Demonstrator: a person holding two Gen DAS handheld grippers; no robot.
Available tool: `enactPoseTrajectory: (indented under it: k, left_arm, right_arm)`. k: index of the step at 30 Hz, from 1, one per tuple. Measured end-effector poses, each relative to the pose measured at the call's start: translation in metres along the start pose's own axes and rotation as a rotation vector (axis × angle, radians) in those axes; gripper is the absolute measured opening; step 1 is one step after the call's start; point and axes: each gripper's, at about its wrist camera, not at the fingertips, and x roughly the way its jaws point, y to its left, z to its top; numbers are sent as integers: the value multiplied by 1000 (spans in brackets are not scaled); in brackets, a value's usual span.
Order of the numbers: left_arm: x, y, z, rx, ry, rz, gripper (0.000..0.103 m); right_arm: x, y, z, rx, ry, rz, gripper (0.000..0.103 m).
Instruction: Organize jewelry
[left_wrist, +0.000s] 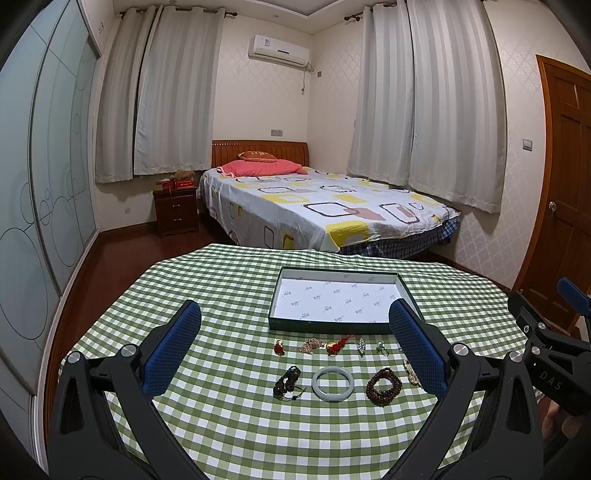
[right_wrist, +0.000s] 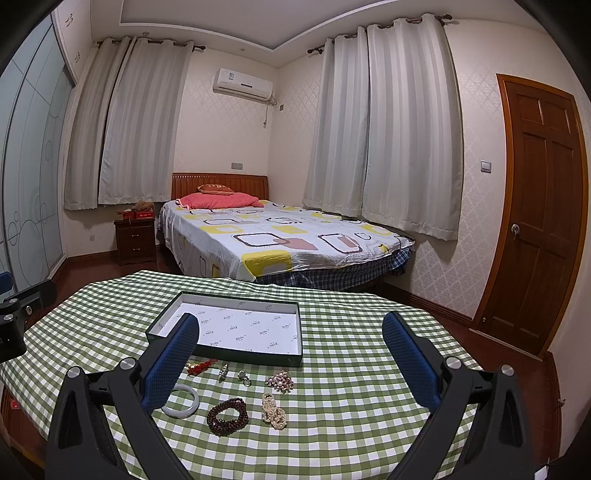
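Jewelry lies loose on the checked cloth under both my claws, left and right, each spread wide and empty. At twelve o'clock waits the bare tray.

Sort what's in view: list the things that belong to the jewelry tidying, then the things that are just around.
For the job:
- green tray box, nothing in it
- pale bangle
- dark red bead bracelet
- pearl strand
- red knot charm
- brooch
- black cord piece

Just around:
- bed
- nightstand
- door
- curtains
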Motion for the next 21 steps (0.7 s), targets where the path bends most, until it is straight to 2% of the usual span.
enactPoseTrajectory:
  k: [21]
  left_arm:
    - [1, 0, 0, -1, 4, 0, 99]
  right_arm:
    - [0, 1, 0, 1, -2, 1, 97]
